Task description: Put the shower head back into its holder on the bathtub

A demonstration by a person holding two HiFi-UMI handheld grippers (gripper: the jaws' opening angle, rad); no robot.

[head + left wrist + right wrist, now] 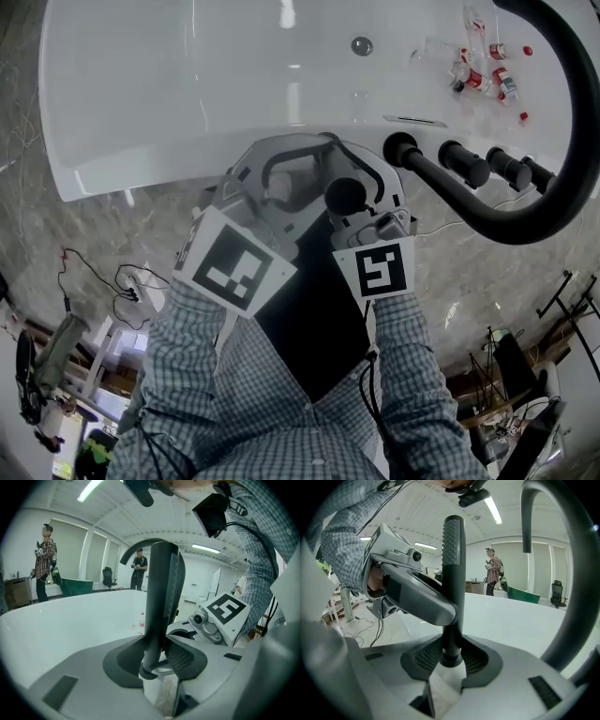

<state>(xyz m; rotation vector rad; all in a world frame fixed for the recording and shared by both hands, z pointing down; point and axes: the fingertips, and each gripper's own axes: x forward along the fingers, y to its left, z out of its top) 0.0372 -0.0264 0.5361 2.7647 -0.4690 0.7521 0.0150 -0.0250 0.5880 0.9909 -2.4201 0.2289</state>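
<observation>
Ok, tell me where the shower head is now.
Centre of the head view: the shower head is gripped by the left tool and right tool, by the near rim of the bathtub, left of the black taps.

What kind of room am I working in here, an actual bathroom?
Probably a lab or test hall, not a home bathroom: the bathtub stands in a large open room, with loose cables on the floor, an office chair and a person standing beyond it.
</observation>
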